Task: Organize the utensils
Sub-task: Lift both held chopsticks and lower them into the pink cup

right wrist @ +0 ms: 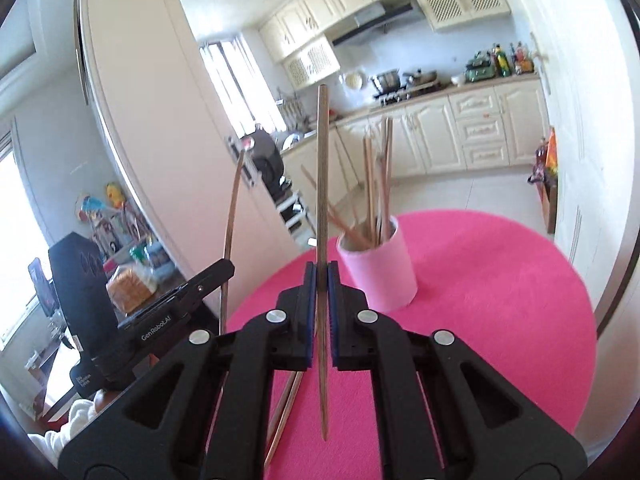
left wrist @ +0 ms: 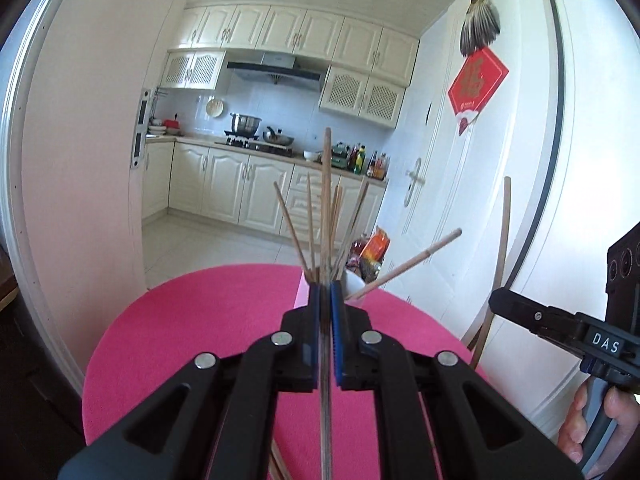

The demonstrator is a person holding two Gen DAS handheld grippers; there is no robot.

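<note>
Two handheld grippers, side by side above a table, each pointing slightly downward. The left gripper [left wrist: 325,292] has its blue-padded jaws closed on a chopstick [left wrist: 327,184] standing upright. The right gripper [right wrist: 321,276] is likewise clamped on another upright chopstick [right wrist: 322,168]. A hand [left wrist: 592,420] grips the right gripper's handle.

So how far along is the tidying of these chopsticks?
Done: several chopsticks already stand in the pink cup. In hand: the left gripper and right gripper each clamp one chopstick, jaws shut. Left: both need dropping in, plus a few loose ones on the pink table.
</note>
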